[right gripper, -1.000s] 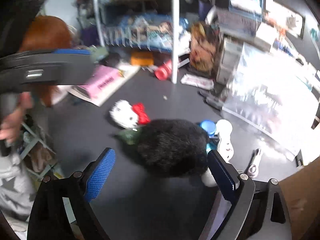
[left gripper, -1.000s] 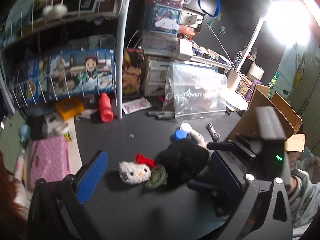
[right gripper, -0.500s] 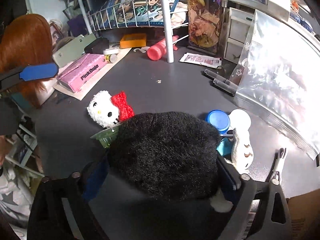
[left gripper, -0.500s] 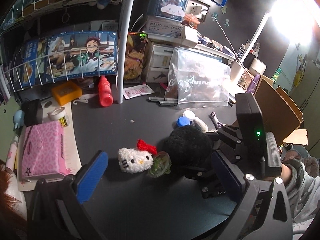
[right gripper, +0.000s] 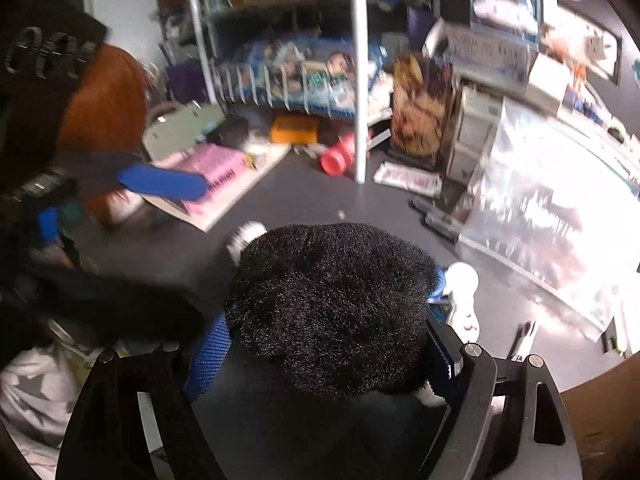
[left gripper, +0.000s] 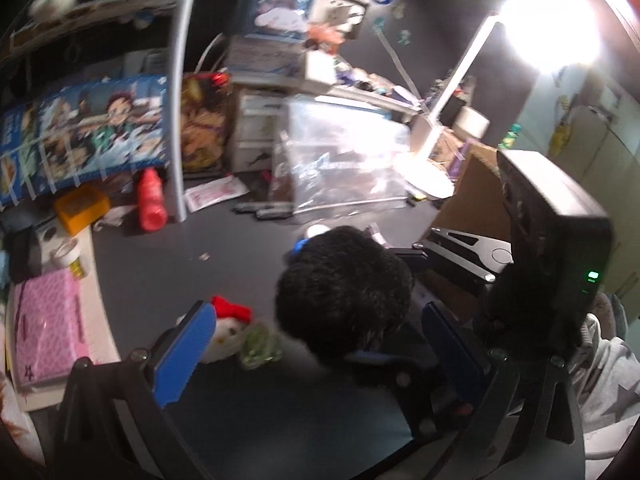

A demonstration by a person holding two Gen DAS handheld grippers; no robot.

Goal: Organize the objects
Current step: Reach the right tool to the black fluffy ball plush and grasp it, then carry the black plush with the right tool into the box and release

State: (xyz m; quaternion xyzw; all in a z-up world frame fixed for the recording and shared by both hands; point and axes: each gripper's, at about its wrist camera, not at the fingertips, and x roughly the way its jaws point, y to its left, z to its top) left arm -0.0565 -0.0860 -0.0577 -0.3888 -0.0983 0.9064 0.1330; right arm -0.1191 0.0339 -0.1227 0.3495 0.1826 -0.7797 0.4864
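The right gripper (right gripper: 326, 354) has the round black fuzzy plush toy (right gripper: 332, 308) squarely between its two blue pads, jaws closing, both pads against the fur by the look of it, so I read it as gripping the plush. The toy fills the whole gap, wider across than deep, its broad side running from pad to pad, so the squeeze goes across its long axis. It sits over the middle of the dark worktop (right gripper: 320, 204), and whether it is clear of the surface I cannot tell. The left gripper (left gripper: 316, 350) hangs open and empty just beside it, with the small white plush cat head with a red bow (left gripper: 228, 326) near its left pad. The left wrist view shows that cat head and a brown cardboard box (left gripper: 476, 196) open at the worktop's right edge, a likely drop spot; the right wrist view hides the cat almost wholly behind the black fur.
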